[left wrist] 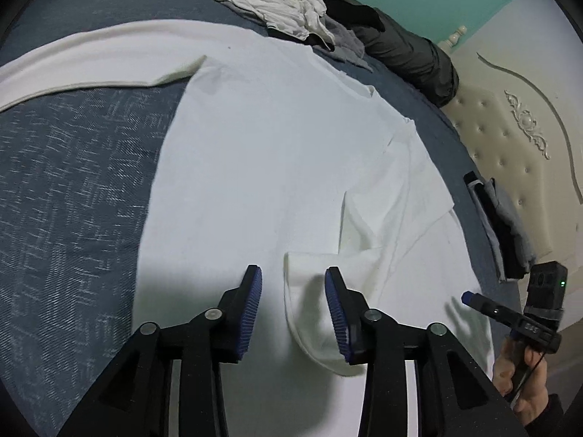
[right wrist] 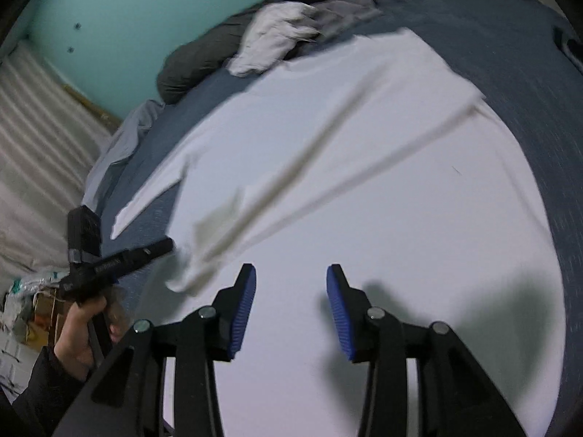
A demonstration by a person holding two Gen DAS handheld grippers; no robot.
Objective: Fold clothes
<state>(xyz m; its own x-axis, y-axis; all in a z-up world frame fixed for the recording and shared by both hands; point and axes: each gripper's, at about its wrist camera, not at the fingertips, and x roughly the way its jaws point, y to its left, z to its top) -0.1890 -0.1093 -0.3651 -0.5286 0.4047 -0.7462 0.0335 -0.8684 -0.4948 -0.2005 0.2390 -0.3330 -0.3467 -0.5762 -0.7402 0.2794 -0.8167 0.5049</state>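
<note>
I see a white shirt [left wrist: 255, 153] spread flat on the bed [left wrist: 73, 189], covering most of its middle. One long sleeve [left wrist: 91, 69] lies stretched out toward the far left corner of the bed. The other sleeve is folded back over the shirt body, its cuff [left wrist: 309, 291] between my left jaws. My left gripper [left wrist: 293, 291] hovers over that cuff with jaws apart, gripping nothing. My right gripper [right wrist: 291, 291] hovers over the shirt body with jaws apart, also empty. A pile of crumpled clothes [left wrist: 277, 3] sits at the far edge of the bed. A small folded stack [left wrist: 506, 233] rests at the edge by the headboard [left wrist: 517, 120].
</note>
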